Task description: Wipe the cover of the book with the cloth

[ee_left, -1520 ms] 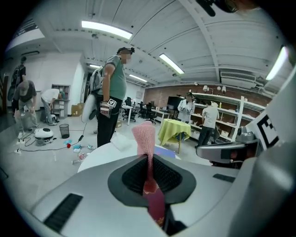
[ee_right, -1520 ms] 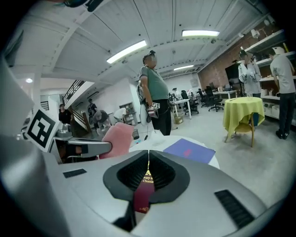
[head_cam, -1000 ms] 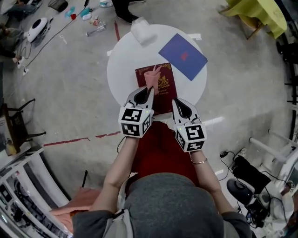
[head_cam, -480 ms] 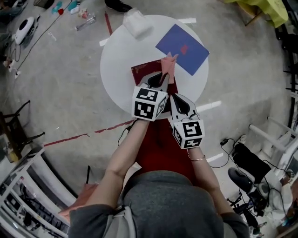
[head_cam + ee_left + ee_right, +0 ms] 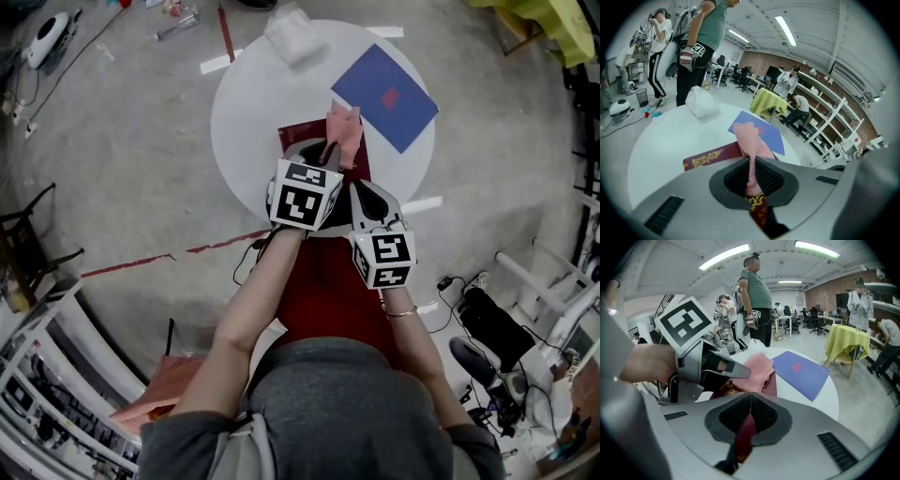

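A maroon book (image 5: 298,137) with gold print lies on the round white table (image 5: 253,103), near its front edge. A pink cloth (image 5: 345,131) rests on the book's far right part. My left gripper (image 5: 328,152) is shut on the cloth (image 5: 750,140), which drapes forward over the book (image 5: 710,157) toward the blue folder. My right gripper (image 5: 362,199) is shut on the book's near edge, and the maroon cover (image 5: 745,434) shows between its jaws. In the right gripper view, the left gripper (image 5: 726,369) sits just left of the cloth (image 5: 757,371).
A blue folder (image 5: 384,84) lies on the table's far right, close behind the cloth. A crumpled white bag (image 5: 291,37) sits at the far edge. People stand beyond the table (image 5: 705,42). Cables and red tape (image 5: 122,267) are on the floor at left.
My left gripper has carried the cloth from the book's left side across the cover to its far right part. The right gripper has stayed on the book's near edge.
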